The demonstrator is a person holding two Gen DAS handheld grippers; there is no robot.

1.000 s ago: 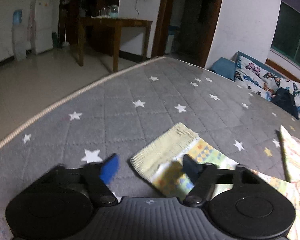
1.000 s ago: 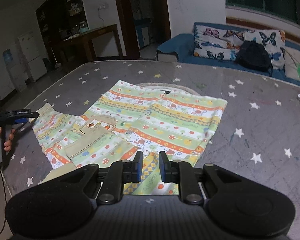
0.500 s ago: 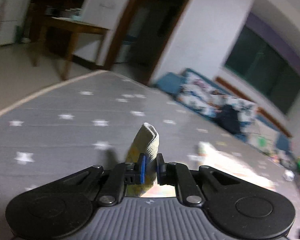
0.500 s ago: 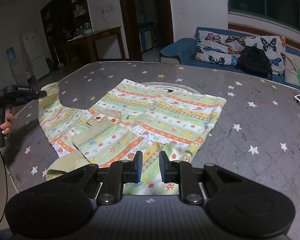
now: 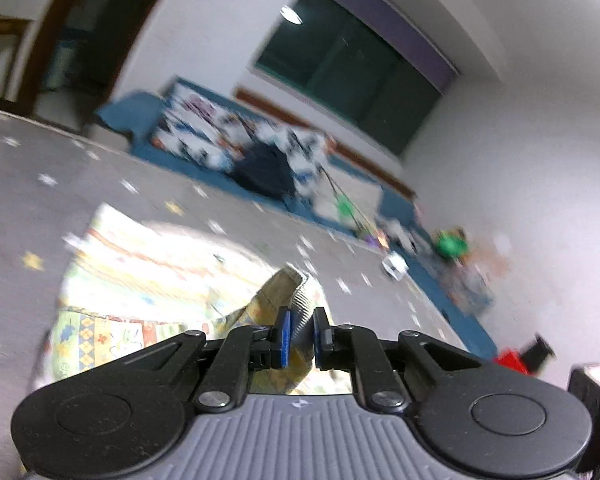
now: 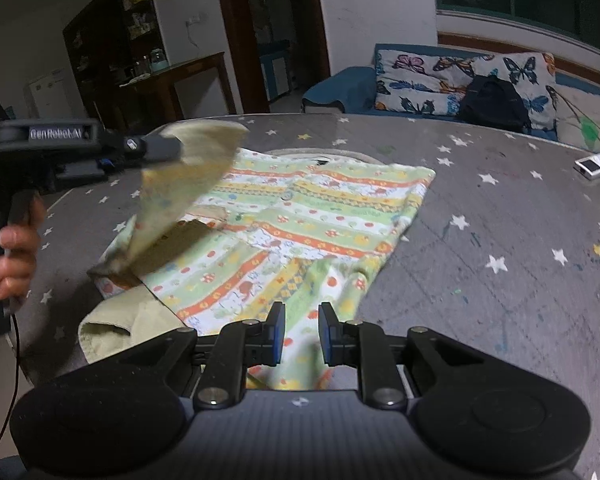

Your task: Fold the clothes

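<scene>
A green, yellow and orange patterned child's shirt (image 6: 300, 216) lies spread front-up on the grey star-print mattress (image 6: 500, 240). My left gripper (image 5: 301, 334) is shut on the ribbed beige cuff (image 5: 296, 292) of one sleeve. In the right wrist view that sleeve (image 6: 184, 176) hangs lifted from the left gripper (image 6: 168, 148) over the shirt's left side, and a hand (image 6: 12, 260) holds the handle. My right gripper (image 6: 301, 334) hovers low over the shirt's near hem (image 6: 300, 376), jaws a narrow gap apart, with nothing visibly clamped. The other sleeve's cuff (image 6: 112, 328) lies at near left.
A small white device (image 6: 594, 166) lies on the mattress at far right. Beyond the mattress stand a blue sofa with butterfly cushions (image 6: 440, 76) and a black backpack (image 6: 492, 100). A dark wooden table (image 6: 172, 80) stands at back left. The mattress edge runs close on the left.
My left gripper shut on the sleeve cuff, lifted it off the mattress and swung it rightward over the shirt. The right gripper stayed over the hem with the same narrow gap.
</scene>
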